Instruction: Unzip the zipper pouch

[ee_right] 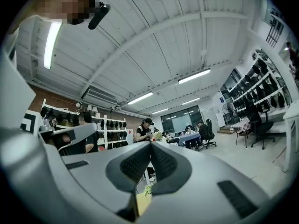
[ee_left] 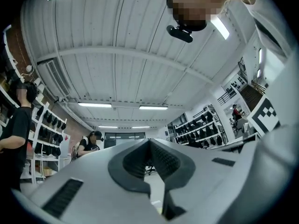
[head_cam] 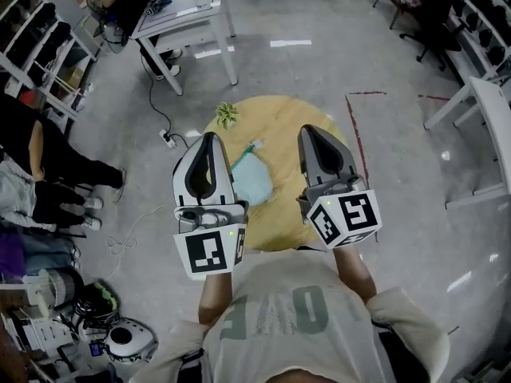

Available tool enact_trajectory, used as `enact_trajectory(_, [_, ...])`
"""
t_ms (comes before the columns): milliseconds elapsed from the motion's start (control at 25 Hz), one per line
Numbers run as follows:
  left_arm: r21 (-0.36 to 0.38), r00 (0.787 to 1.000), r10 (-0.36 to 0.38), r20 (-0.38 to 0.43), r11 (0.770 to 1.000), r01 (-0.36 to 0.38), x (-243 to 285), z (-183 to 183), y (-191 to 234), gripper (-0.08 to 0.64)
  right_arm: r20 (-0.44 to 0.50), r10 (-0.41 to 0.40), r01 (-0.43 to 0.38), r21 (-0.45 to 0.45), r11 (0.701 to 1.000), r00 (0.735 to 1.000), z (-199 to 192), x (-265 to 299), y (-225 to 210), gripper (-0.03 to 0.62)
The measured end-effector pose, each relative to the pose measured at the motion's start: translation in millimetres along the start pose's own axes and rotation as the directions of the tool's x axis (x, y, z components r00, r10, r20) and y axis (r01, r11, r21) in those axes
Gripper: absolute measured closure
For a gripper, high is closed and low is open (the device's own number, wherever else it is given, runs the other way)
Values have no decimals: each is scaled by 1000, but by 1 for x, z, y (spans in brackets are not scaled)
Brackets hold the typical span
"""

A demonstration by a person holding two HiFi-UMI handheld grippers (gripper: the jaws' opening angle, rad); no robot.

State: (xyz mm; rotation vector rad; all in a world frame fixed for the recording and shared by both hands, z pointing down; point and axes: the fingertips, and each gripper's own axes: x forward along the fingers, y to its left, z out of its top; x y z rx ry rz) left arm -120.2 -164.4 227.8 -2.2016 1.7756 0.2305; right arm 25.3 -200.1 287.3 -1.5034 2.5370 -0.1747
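A light blue zipper pouch [head_cam: 255, 182] lies flat on the round wooden table [head_cam: 279, 130], and nothing touches it. I hold both grippers up above the table's near half, jaws pointing away from me. The left gripper [head_cam: 209, 137] hangs over the pouch's left edge and is shut with nothing between its pads. The right gripper [head_cam: 313, 130] is to the pouch's right, also shut and empty. In the left gripper view the left gripper's tips [ee_left: 149, 140] meet against the ceiling and far shelves. In the right gripper view the right gripper's tips [ee_right: 150, 143] meet too, with a strip of table [ee_right: 142, 202] below.
A small green plant [head_cam: 227, 116] sits at the table's far left rim. A white desk [head_cam: 180, 10] stands beyond it, with a power strip and cable [head_cam: 168, 138] on the floor. A person [head_cam: 48, 166] stands at the left by shelves. White tables [head_cam: 487, 110] stand at the right.
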Motion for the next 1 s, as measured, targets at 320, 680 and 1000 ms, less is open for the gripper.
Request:
enact_trajectory(320, [9, 1000, -7, -4, 1000, 7, 2, 0, -4, 532, -4, 0, 0, -14, 1000, 1000, -2, -6, 2, 563])
enact_trajectory(680, [-5, 1000, -1, -10, 1000, 1, -2, -3, -1, 532, -4, 2, -2, -18, 1000, 1000, -3, -5, 5, 563])
enact_trajectory(1000, [-12, 1000, 14, -18, 1000, -14, 0, -9, 8, 532, -13, -1, 1, -20, 1000, 1000, -8, -1, 3, 563])
